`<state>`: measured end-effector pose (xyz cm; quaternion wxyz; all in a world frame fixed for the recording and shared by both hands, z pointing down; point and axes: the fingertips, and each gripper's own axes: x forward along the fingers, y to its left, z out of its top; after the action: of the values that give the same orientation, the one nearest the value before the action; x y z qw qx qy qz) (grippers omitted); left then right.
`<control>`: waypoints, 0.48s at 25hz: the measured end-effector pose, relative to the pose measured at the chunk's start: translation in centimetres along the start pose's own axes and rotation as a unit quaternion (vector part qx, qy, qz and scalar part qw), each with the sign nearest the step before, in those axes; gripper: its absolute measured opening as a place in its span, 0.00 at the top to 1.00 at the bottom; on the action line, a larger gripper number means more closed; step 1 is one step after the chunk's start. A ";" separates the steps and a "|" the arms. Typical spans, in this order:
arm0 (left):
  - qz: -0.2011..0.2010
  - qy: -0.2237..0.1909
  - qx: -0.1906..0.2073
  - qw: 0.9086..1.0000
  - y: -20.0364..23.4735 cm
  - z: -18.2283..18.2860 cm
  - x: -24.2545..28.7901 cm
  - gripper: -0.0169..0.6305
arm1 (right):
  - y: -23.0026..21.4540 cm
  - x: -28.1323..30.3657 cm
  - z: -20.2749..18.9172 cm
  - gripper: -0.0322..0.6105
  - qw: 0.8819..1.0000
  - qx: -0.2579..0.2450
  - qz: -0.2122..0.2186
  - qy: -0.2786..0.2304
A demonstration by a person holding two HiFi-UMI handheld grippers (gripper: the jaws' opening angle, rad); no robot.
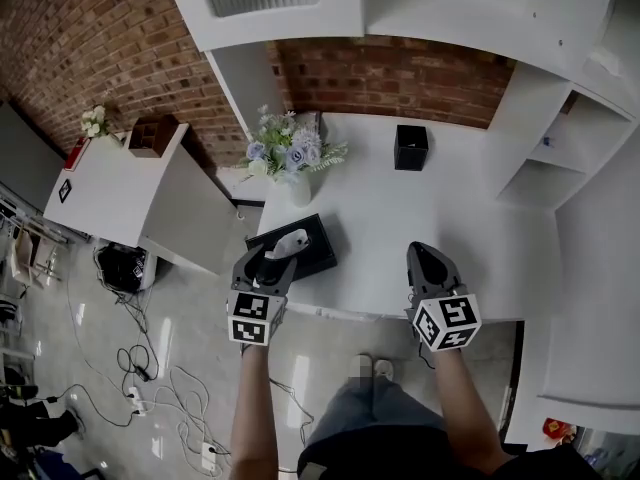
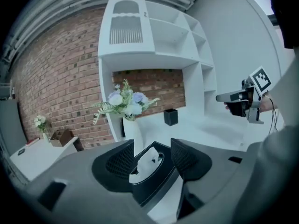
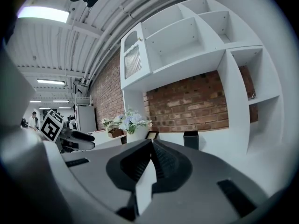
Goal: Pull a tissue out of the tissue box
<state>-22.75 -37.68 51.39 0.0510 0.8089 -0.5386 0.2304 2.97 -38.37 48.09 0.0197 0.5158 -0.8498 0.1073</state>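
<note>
Two risks: left gripper (image 2: 152,155) jaws sit spread either side of the tissue (image 2: 147,162) poking from the box (image 1: 318,256) at the table (image 1: 480,228) edge — a shallow pinch could tear it. Right gripper (image 3: 150,146), jaws pressed together and empty, isn't bracing — box may lift.

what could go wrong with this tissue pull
On the left gripper, open jaws flank the tissue; closing off-centre may catch only a corner and tear it. Nothing holds the tissue box, near the desk edge: the shut right gripper is apart from it, so it may lift or slide.
</note>
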 end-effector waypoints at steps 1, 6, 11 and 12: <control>-0.005 0.013 0.012 1.000 0.6 -0.6 0.2 0.64 | -0.1 0.2 -0.1 0.95 1.000 -0.002 0.001 0.002; -0.046 0.080 0.069 0.993 2.2 -2.7 1.9 0.64 | -0.5 1.6 -0.3 0.95 1.000 -0.009 0.004 0.009; -0.083 0.151 0.148 0.974 2.6 -4.9 3.9 0.64 | -0.7 2.8 -0.7 0.95 1.000 -0.011 0.008 0.018; -0.092 0.165 0.157 0.969 2.6 -5.4 4.3 0.64 | -0.8 3.0 -0.9 0.95 1.000 -0.011 0.009 0.020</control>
<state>-25.42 -40.61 57.55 0.0319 0.8036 -0.4034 0.4364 2.18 -41.12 49.57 0.0413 0.5055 -0.8550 0.1086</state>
